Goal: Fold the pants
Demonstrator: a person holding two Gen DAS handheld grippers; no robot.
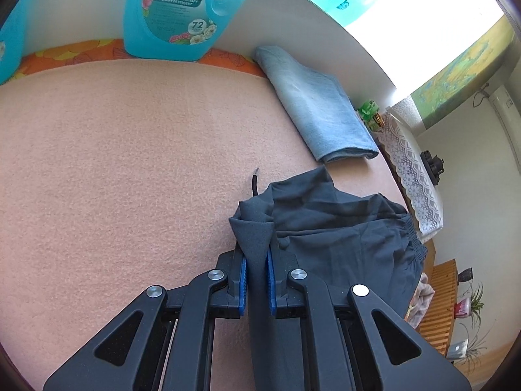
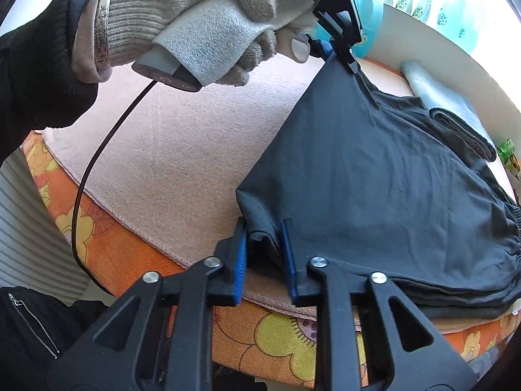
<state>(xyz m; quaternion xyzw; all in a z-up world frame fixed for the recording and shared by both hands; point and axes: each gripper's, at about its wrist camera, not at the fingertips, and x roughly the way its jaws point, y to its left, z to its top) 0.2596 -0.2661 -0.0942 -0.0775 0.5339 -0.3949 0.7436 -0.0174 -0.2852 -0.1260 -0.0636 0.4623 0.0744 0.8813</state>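
Ahead of the left claw (image 1: pixel 257 260) stands a blue bottle (image 1: pixel 177 9) reading "Gardenia Aromatherapy Laundry Detergent" and "72" (smaller print is unreadable). Both claws pinch the dark pants (image 2: pixel 374 176), which lie on the pink blanket (image 1: pixel 130 150): the left grips a raised corner, the right claw (image 2: pixel 263 254) a folded edge.

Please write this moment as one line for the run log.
left tongs: shut on dark pants | right tongs: shut on pants hem | pants: partly lifted over pink blanket
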